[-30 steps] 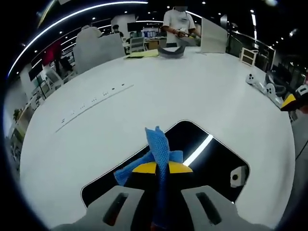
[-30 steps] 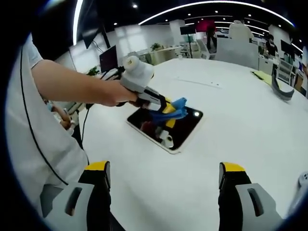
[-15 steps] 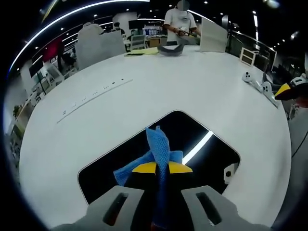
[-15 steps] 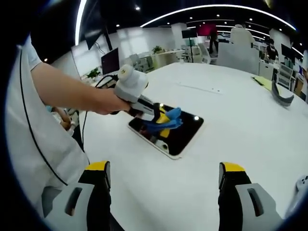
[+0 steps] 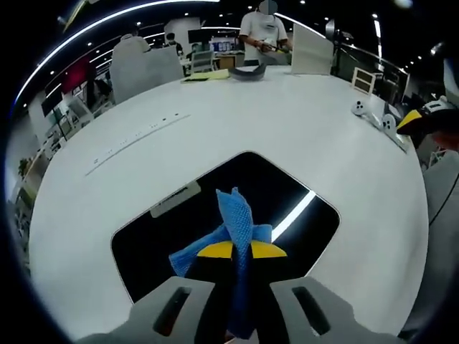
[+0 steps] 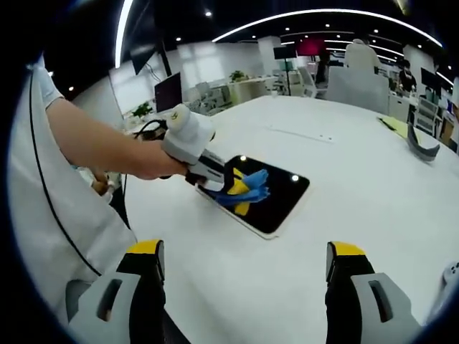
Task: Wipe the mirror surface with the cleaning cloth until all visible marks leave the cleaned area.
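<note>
One blue cleaning cloth (image 5: 235,228) is clamped between the jaws of the left gripper (image 5: 241,251), and over the last second it has been drawn back across the dark mirror (image 5: 186,236) toward the near edge, so more glass is seen ahead of the cloth. The mirror lies flat on the white table (image 5: 287,136), and in the right gripper view the cloth (image 6: 247,188) is seen hanging over the mirror's (image 6: 283,195) near half; marks on the glass cannot be made out, so the wipe is judged mid-stroke. The right gripper (image 6: 244,269) is held well apart from the mirror, jaws wide and empty.
</note>
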`<state>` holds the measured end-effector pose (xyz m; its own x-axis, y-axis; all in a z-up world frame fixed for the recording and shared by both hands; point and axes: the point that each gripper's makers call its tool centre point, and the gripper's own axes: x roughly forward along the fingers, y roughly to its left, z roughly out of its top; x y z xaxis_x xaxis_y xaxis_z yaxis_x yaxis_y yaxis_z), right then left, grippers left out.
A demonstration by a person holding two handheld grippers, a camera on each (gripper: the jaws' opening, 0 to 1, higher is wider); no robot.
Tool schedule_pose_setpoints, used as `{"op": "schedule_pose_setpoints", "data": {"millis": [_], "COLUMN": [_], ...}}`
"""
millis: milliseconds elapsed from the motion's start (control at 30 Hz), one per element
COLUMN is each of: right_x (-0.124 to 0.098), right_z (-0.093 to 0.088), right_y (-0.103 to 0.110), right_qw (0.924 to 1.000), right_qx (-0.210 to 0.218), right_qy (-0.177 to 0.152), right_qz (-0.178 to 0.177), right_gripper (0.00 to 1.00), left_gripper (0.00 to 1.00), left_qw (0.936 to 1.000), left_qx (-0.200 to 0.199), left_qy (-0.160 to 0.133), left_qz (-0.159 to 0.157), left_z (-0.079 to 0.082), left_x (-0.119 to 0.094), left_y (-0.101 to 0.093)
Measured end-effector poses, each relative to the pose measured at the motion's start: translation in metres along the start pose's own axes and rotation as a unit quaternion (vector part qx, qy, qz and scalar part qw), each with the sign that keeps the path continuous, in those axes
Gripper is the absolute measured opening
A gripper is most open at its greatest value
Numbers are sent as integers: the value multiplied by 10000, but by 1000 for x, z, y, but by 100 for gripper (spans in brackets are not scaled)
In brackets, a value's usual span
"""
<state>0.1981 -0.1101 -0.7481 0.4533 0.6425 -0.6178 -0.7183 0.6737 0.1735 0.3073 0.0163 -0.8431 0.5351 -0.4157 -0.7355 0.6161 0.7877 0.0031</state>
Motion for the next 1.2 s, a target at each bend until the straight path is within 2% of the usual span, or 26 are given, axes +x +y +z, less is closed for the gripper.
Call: {"op": "schedule_pose_setpoints", "data": {"millis": [633, 1200], "right_x": [-2, -3], "right_z": [3, 2], "right_y": [9, 11], "right_qw": [10000, 9999], "right_qx": [-71, -149], "right_qy": [-63, -60], "right_qz": [13, -15], "right_gripper": [93, 93], "left_gripper": [4, 4], "left_qw": [9997, 9993], "left_qx": [226, 309], "left_qy": [27, 84], "left_qz": [-107, -194], "left_z": [-17, -20], "left_x": [-15, -18], "left_y": [-19, -21]}}
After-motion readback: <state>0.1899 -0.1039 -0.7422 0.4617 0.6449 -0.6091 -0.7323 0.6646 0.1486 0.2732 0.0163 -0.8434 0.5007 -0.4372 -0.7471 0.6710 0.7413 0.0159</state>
